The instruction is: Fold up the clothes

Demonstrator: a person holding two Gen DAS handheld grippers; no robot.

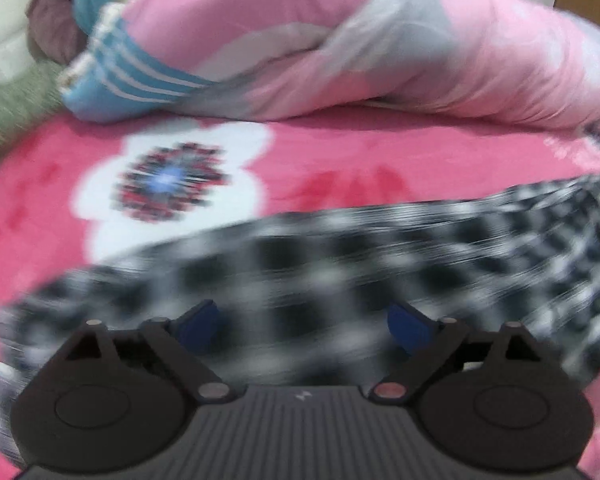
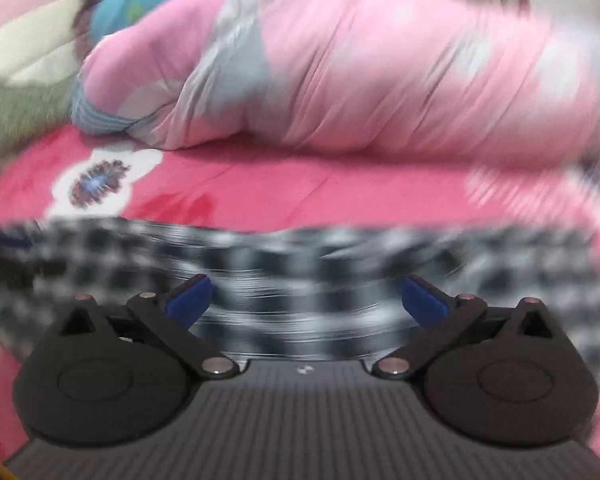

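While both views are smeared by blur, the checked garment (image 1: 340,256) reads plainly: black-and-white cloth spread flat, lying under and just ahead of both sets of jaws and running out past them on either side. It looks light, limp and unbreakable, likely to sag and slide on itself, so a pinch at an edge or corner, which I cannot pick out here, seems best. Beyond the jaws stretches the pink flowered bedcover (image 1: 340,152), soft and yielding, and further on a bulky pink quilt (image 1: 440,40) is heaped. The left gripper (image 1: 302,326) stands wide apart with nothing between its blue pads (image 1: 198,324); the right gripper (image 2: 306,300) gapes equally wide, holding nothing.
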